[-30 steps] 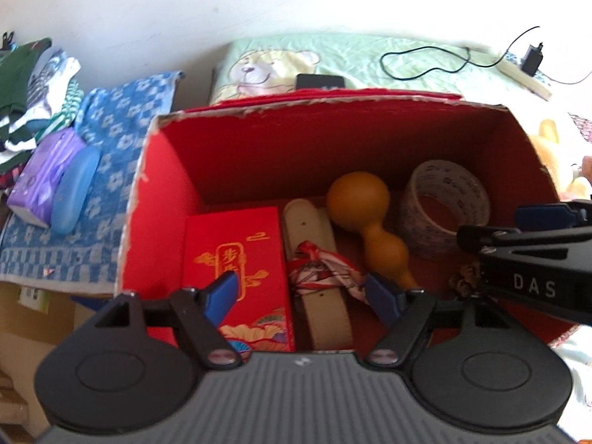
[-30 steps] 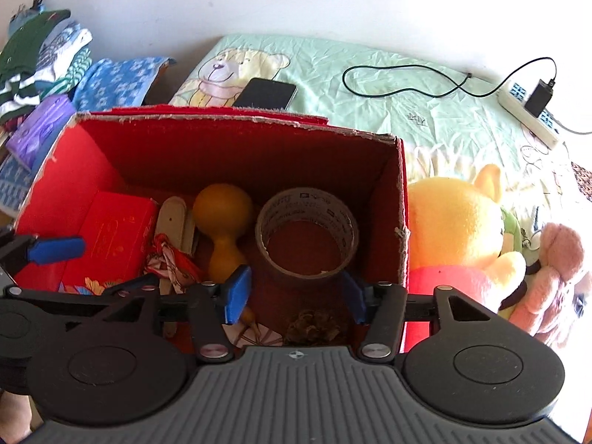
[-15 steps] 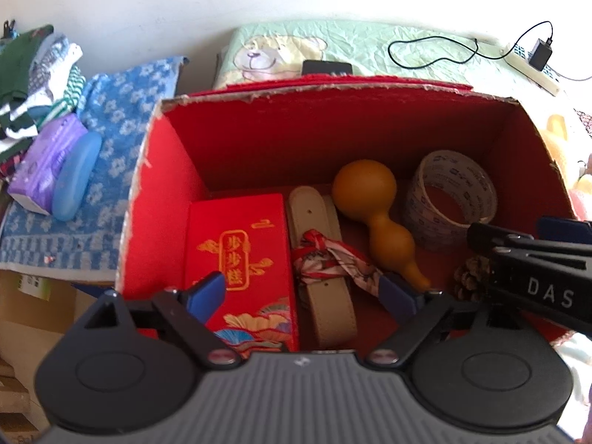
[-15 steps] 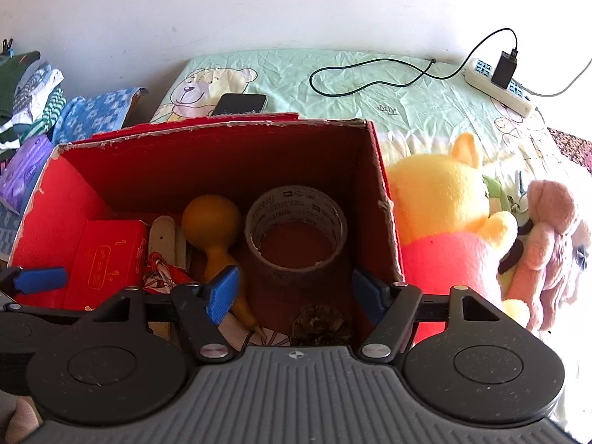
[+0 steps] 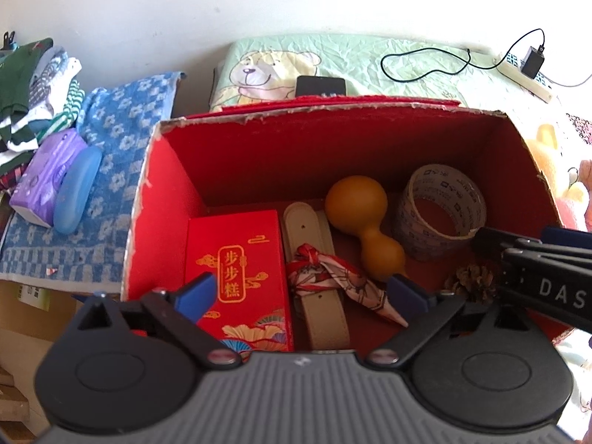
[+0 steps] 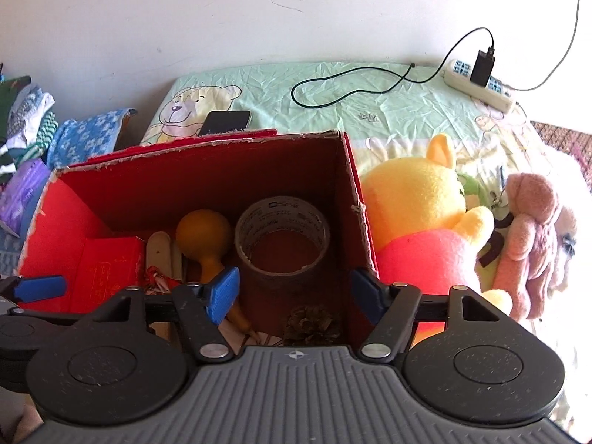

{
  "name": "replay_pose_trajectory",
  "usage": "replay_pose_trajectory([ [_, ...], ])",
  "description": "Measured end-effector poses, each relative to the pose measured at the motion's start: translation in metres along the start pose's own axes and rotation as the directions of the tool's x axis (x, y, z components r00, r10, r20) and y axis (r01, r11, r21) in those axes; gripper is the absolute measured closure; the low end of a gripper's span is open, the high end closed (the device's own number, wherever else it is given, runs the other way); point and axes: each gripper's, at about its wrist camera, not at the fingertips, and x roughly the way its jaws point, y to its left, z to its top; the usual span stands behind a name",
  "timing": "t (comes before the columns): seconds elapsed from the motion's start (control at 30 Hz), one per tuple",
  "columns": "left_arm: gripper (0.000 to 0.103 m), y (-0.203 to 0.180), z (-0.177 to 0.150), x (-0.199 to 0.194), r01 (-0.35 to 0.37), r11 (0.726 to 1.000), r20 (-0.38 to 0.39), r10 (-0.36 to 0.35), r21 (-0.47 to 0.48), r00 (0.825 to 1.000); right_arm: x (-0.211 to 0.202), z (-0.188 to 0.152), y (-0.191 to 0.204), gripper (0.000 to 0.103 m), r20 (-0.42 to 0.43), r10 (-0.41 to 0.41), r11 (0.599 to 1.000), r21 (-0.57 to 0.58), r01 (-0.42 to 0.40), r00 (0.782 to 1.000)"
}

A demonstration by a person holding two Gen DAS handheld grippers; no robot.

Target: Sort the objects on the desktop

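A red cardboard box [image 5: 166, 199] is seen from above, with both hand-held grippers held over its near edge. The left gripper [image 5: 301, 292] is spread wide and empty above a red gift packet [image 5: 236, 259] and a beige belt [image 5: 314, 244] tied with a patterned scarf [image 5: 333, 277]. The right gripper [image 6: 296, 290] is likewise spread wide and holds nothing, poised above a pine cone [image 6: 312, 323] and a roll of tape [image 6: 283, 244]. An orange gourd [image 5: 360, 214] lies between the belt and the tape, touching or nearly touching both. The sorted things are packed closely (little bare floor is left in the box), so a finger lowered for one item is judged likely to knock its neighbour, and the round gourd could be set rolling. The two grippers are also close together, so a clash between them is possible. Outside the box, a yellow plush bear [image 6: 425, 222] and a pink plush toy [image 6: 532, 236] are pressed near its right wall, where they could be snagged. A phone [image 6: 225, 121], a black cable [image 6: 351, 90] and a power strip [image 6: 481, 83] are laid on the green sheet [image 6: 370, 118] behind, well apart from the grippers.
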Motion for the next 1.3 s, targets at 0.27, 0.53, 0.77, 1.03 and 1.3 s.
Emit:
replay_pose_trajectory([
  [0.27,0.003,-0.001,-0.006,0.001,-0.020,1.000,0.001,0.020,0.007,1.000,-0.005,-0.006,0.003,0.034,-0.005,0.002,1.000,0.003,-0.002,1.000],
  [0.53,0.003,0.006,-0.008,-0.004,-0.064,0.997,0.002,0.064,-0.037,0.998,-0.010,-0.010,0.005,0.035,-0.004,0.030,0.999,-0.015,-0.030,1.000],
  [0.77,0.003,0.007,-0.009,-0.009,-0.123,0.992,0.008,0.123,-0.039,0.992,-0.007,-0.013,0.011,0.036,-0.012,0.070,0.997,-0.024,-0.071,0.997],
  [1.03,0.002,0.013,-0.013,-0.015,-0.168,0.985,0.001,0.168,-0.026,0.986,-0.006,-0.016,0.013,0.039,-0.021,0.108,0.994,-0.006,-0.108,0.994],
  [1.3,0.002,0.010,-0.018,-0.013,-0.168,0.986,-0.037,0.167,-0.006,0.985,-0.001,-0.017,0.008,0.039,-0.033,0.120,0.992,0.052,-0.118,0.992],
])
